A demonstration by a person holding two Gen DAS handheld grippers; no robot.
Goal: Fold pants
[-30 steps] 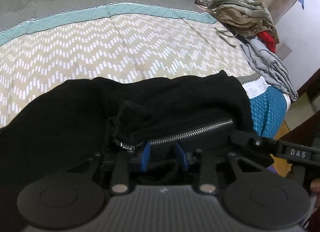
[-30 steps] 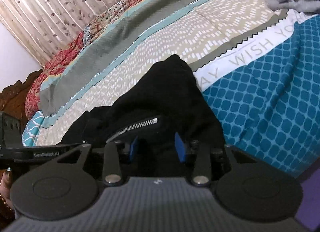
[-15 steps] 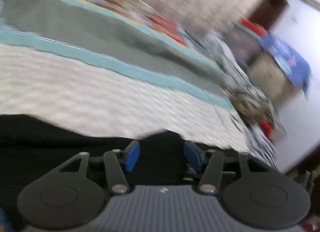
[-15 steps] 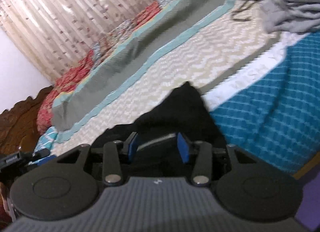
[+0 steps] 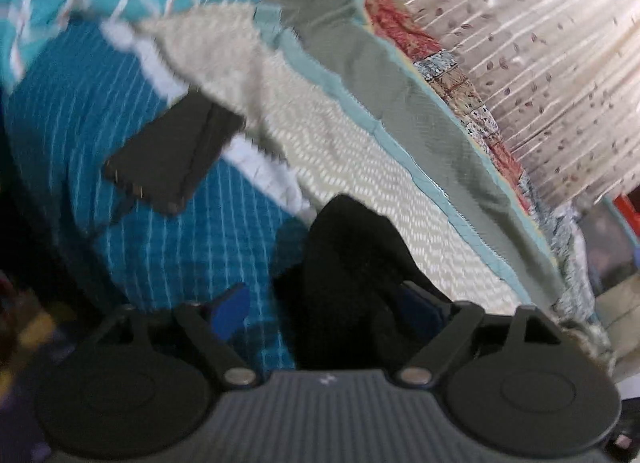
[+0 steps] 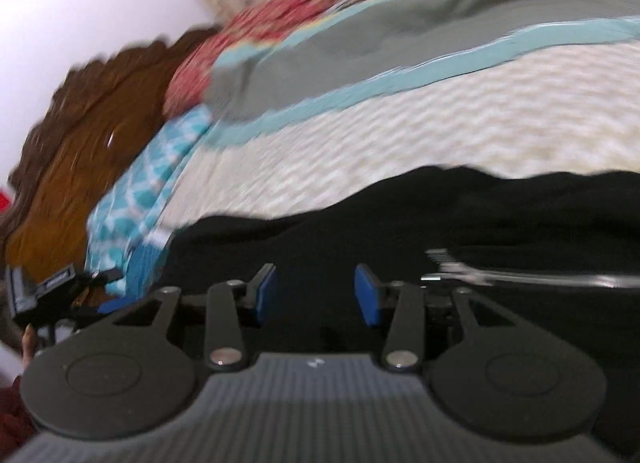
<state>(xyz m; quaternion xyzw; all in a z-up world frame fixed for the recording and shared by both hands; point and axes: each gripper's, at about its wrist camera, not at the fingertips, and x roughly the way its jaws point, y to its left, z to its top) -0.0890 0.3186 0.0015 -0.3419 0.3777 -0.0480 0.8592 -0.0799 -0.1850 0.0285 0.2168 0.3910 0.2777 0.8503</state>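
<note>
The black pants [image 6: 460, 219] lie on the patterned bedspread; a silver zipper [image 6: 520, 277] shows at the right of the right wrist view. My right gripper [image 6: 316, 295] is open just above the black cloth, with nothing between its blue pads. In the left wrist view a fold of the pants [image 5: 356, 259] lies between the pads of my left gripper [image 5: 324, 311], whose jaws stand wide open; its right pad is partly hidden by the cloth. My left gripper also shows at the left edge of the right wrist view [image 6: 48, 287].
The bedspread [image 5: 360, 135] has cream, grey and teal bands and a blue patterned edge [image 5: 80, 123]. A folded dark grey garment [image 5: 168, 159] lies on the bed near that edge. A wooden headboard [image 6: 80, 115] and a curtain [image 5: 540, 43] stand behind the bed.
Both views have swung fast and are blurred. My left gripper has opened wide and turned toward the bed's head end. My right gripper has swung left over the pants and opened wider.
</note>
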